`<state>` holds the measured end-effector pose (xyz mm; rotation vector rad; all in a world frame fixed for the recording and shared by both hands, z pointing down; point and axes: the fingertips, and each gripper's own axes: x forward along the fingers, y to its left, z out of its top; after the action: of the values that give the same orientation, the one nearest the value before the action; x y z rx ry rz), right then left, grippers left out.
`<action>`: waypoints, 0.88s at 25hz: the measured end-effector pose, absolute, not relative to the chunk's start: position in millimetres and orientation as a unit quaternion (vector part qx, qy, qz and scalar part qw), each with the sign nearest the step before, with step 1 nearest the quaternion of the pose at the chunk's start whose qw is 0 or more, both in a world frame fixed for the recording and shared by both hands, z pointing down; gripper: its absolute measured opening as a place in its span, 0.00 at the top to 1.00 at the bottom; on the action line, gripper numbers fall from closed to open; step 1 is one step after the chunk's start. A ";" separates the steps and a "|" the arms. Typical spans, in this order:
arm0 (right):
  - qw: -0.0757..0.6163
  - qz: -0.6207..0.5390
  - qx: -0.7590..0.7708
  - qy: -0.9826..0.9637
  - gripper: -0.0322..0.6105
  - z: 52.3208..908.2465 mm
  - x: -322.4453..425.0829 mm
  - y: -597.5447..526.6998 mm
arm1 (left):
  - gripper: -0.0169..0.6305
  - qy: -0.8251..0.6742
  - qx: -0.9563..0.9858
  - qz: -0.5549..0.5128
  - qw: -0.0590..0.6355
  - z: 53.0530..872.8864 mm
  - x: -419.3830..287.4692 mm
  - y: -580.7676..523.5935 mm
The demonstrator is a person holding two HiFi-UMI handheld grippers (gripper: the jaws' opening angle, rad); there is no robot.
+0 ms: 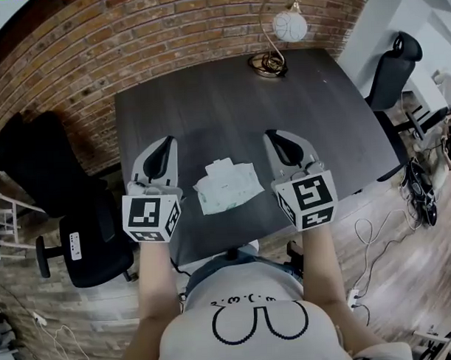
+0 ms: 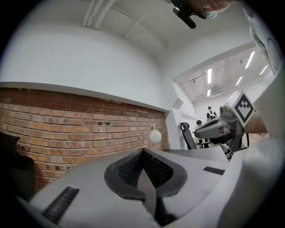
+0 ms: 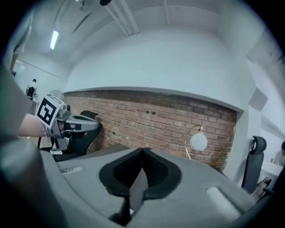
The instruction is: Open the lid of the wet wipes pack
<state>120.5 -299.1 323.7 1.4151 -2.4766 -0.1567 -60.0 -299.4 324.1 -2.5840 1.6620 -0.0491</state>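
Tools first: the left tool [image 2: 143,151] is clenched, its two dark pads meeting at the tips with nothing between them. The right tool [image 3: 142,149] is clenched the same way and is also empty. Both point roughly level towards a brick wall [image 1: 95,40], and each shows the other hanging in the air beside it. From the head view they sit side by side above the near part of a dark worktop [image 1: 208,102], well clear of its surface.

On the worktop, between the two tools and touching neither, lies the wet wipes pack [image 1: 227,189], a pale, flat, crinkled packet set slightly askew near the front edge. A small white flap [image 1: 220,167] shows at its far end. It may be the lid folded back, but the view is too small to be sure.

At the worktop's far edge stands a lamp [image 1: 289,24] with a round white shade. A black office chair [image 1: 63,188] sits to the left.

Judgement: neither tool is working on the pack at this moment. If that flap is the open lid, the task looks finished. If it is not, the next move calls for both tools to come down and release, one steadying the pack, the other pinching the lid's edge and peeling it up.
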 end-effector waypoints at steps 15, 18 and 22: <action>0.063 -0.176 0.528 -0.828 0.95 245.7 132.7 -277.2 | 0.98 0.552 -0.826 0.060 0.097 259.6 -72.8 -280.3; 0.068 -0.173 0.526 -0.830 0.95 249.7 132.7 -276.8 | 0.98 0.551 -0.826 0.056 0.103 260.4 -71.2 -280.5; 0.066 -0.172 0.524 -0.831 0.95 250.5 133.7 -276.7 | 0.98 0.550 -0.826 0.052 0.106 258.4 -68.3 -281.2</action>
<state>133.7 -276.7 250.5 1.5809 -2.5072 -0.5186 -68.3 -281.2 258.4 -2.4338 1.6210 0.1545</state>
